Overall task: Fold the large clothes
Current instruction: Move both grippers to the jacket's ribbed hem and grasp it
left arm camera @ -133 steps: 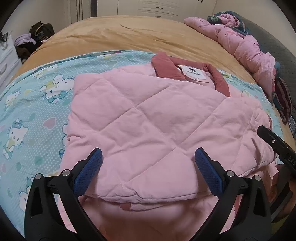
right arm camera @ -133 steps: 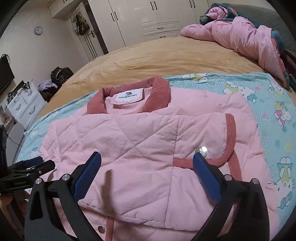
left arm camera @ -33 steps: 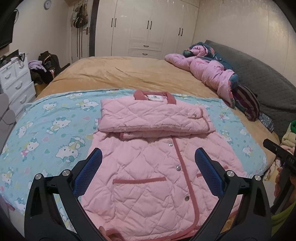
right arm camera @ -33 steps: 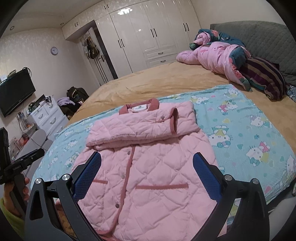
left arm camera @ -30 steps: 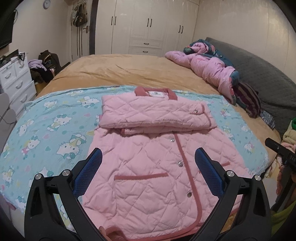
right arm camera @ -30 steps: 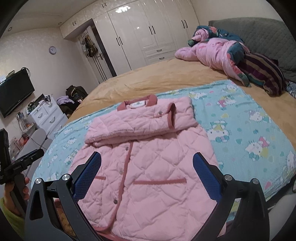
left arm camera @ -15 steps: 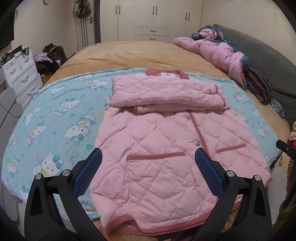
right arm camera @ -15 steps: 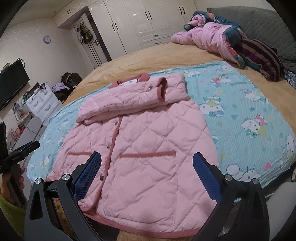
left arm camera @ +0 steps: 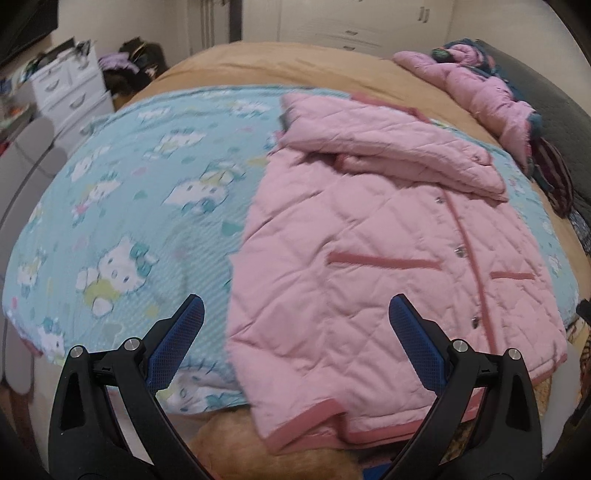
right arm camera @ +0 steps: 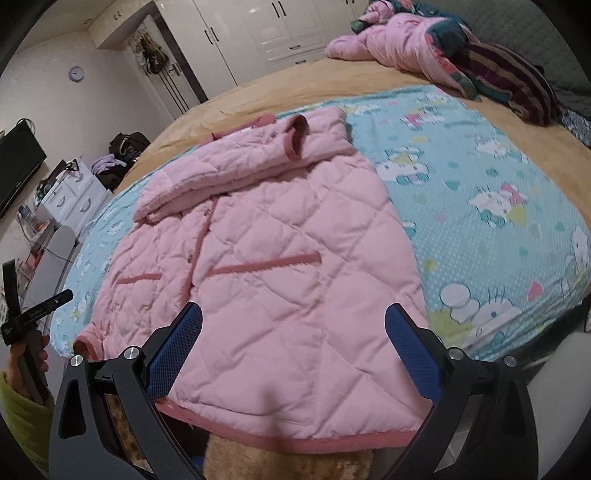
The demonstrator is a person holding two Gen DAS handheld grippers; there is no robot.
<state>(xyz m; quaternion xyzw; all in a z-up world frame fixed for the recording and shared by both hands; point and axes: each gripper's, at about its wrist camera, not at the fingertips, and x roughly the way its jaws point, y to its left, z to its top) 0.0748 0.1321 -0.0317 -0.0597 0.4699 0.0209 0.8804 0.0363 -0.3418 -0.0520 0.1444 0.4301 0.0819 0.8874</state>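
Observation:
A pink quilted jacket [left arm camera: 373, 266] lies front up on a blue cartoon-print blanket [left arm camera: 140, 206], its sleeves folded across the chest near the collar. Its hem hangs at the bed's near edge. My left gripper [left arm camera: 295, 332] is open and empty, above the hem's left corner. In the right wrist view the jacket [right arm camera: 266, 258] fills the middle, and my right gripper [right arm camera: 293, 332] is open and empty, straddling the hem's right part. The left gripper [right arm camera: 33, 314] also shows there at the far left, held in a hand.
The blanket lies on a tan bedspread [right arm camera: 280, 88]. A heap of pink and striped bedding [right arm camera: 443, 48] sits at the far right by the grey headboard. White drawers [left arm camera: 70, 88] and bags stand left of the bed. White wardrobes [right arm camera: 258, 33] line the back wall.
Both grippers have dropped and moved in toward the jacket's hem at the near edge of the bed, the left toward its left corner, the right toward its right part. The jacket has not moved.

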